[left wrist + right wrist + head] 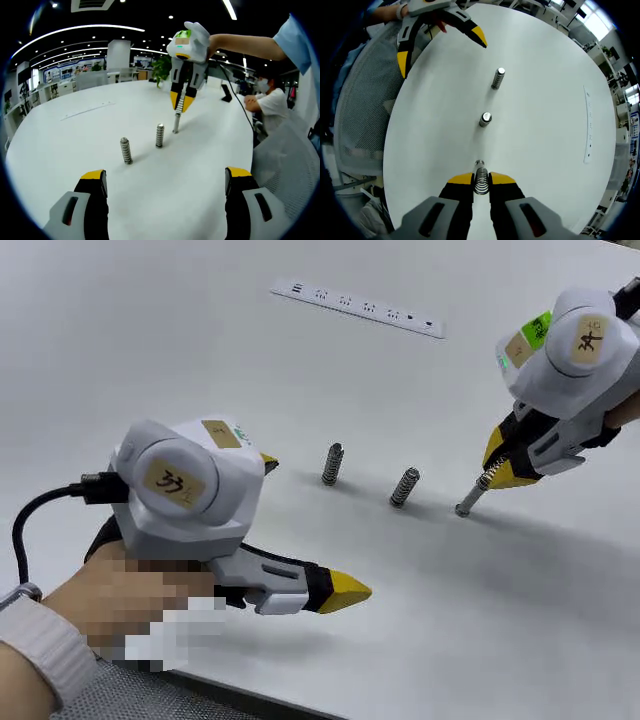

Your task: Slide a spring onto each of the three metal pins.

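Observation:
Three metal pins stand upright in a row on the white table (pixel 330 360). The left pin (pixel 332 464) and the middle pin (pixel 404 486) each wear a spring. My right gripper (pixel 497 472) is shut on a third spring (pixel 480 180) and holds it over the top of the right pin (pixel 470 501), partly slid on; the pin's lower shaft is bare. In the left gripper view the same spring (pixel 180 99) sits above that pin (pixel 176 122). My left gripper (pixel 165 182) is open and holds nothing, low at the near side, well short of the sprung pins (pixel 125 150) (pixel 159 135).
A white power strip (pixel 357 307) lies at the far side of the table. A grey mesh chair (pixel 362 110) stands off the table's edge. Another person sits at the table's far end (pixel 270 107). Bare tabletop surrounds the pins.

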`<action>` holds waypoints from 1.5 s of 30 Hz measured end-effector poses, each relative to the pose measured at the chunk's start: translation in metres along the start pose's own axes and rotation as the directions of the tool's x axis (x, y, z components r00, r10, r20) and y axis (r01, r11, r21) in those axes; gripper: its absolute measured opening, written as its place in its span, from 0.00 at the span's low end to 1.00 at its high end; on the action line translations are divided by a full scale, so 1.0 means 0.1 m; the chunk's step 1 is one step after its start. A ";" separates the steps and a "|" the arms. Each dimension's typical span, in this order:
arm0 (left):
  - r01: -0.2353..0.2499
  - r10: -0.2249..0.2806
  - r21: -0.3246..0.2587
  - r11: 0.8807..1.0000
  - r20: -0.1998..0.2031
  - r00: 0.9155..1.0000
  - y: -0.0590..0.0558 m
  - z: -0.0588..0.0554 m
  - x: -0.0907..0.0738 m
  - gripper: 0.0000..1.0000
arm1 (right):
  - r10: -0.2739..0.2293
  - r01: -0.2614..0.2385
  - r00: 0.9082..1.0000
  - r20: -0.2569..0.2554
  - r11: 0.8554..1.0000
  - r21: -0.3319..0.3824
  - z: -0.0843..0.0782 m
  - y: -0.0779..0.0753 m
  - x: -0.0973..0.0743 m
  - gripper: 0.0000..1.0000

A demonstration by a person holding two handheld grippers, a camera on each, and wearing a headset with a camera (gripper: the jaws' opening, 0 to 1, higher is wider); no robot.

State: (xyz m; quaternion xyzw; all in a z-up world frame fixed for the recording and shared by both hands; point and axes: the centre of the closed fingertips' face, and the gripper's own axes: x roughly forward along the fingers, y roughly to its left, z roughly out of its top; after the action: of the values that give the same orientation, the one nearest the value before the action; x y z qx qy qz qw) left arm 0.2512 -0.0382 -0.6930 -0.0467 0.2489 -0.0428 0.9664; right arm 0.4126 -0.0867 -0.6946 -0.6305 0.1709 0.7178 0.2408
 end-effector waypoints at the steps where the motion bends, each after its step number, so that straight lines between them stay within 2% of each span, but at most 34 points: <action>1: 0.001 -0.001 -0.001 1.000 -0.001 1.000 0.00 0.00 0.00 1.00 | 0.001 -0.001 1.000 -0.004 1.000 -0.007 0.00 0.01 0.02 0.13; 15: -0.003 0.003 0.006 1.000 0.001 1.000 0.00 0.01 0.00 1.00 | 0.009 -0.009 1.000 -0.021 1.000 -0.015 0.02 0.02 0.27 0.13; 27: 0.004 -0.003 0.009 1.000 -0.007 1.000 -0.01 -0.01 0.01 1.00 | 0.021 -0.021 0.999 -0.044 1.000 -0.003 -0.06 0.05 0.46 0.13; 45: 0.004 -0.004 0.008 1.000 -0.011 1.000 -0.01 -0.02 0.02 1.00 | 0.028 -0.028 0.999 -0.046 1.000 0.008 -0.06 0.10 0.53 0.14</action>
State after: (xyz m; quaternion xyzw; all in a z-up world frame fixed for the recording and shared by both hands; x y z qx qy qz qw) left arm 0.2515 -0.0393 -0.6955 -0.0433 0.2541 -0.0459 0.9651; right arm 0.4072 -0.0918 -0.7485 -0.6436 0.1880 0.7056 0.2291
